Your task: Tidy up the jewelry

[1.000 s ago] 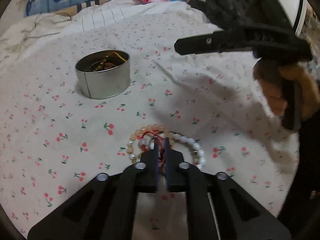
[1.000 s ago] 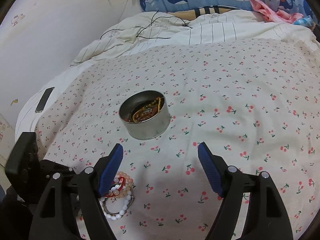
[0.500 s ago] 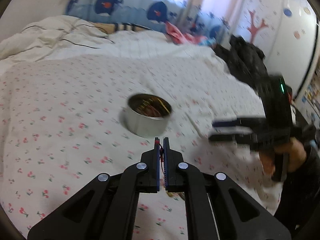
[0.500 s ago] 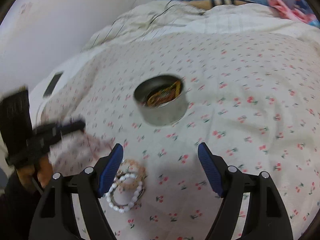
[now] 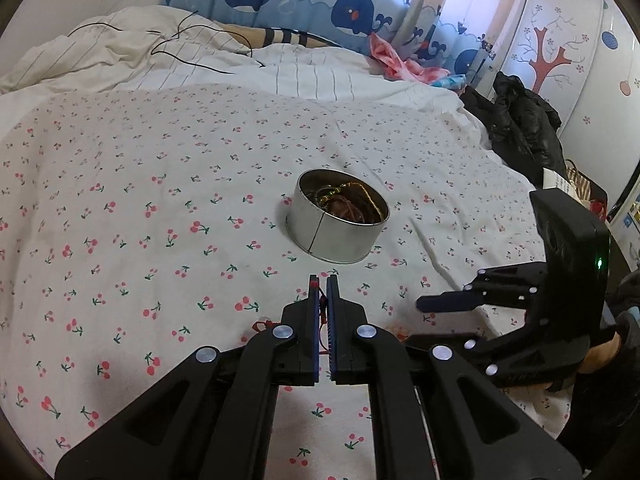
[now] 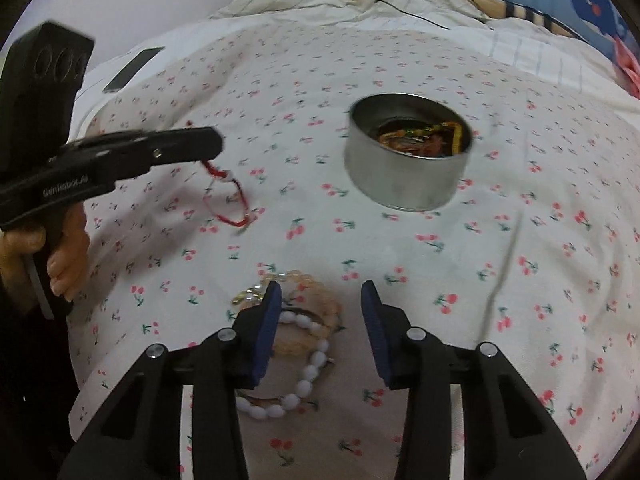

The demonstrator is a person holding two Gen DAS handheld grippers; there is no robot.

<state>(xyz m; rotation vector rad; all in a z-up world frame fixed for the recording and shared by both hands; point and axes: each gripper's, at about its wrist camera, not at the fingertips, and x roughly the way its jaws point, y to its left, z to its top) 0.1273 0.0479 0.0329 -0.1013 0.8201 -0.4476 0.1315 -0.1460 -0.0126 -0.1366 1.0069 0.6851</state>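
My left gripper [image 5: 323, 280] is shut on a red string bracelet [image 6: 226, 196], which hangs below its tip [image 6: 208, 145] above the cherry-print bed sheet, left of the tin. The round metal tin [image 5: 338, 216] holds several pieces of jewelry and also shows in the right wrist view [image 6: 408, 152]. My right gripper [image 6: 320, 292] is open just above a white bead bracelet [image 6: 304, 384] and a peach bead bracelet [image 6: 312, 300] that lie together on the sheet. The right gripper also shows at the right edge of the left wrist view [image 5: 444, 316].
A phone [image 6: 134, 69] lies at the bed's left edge. A rumpled striped duvet with black cables [image 5: 192, 40] lies behind the tin. Dark clothing [image 5: 520, 120] is heaped at the far right of the bed.
My left gripper has lifted the red string bracelet off the bead bracelets and carried it up and away to their left. My right gripper has come down over the bead bracelets.
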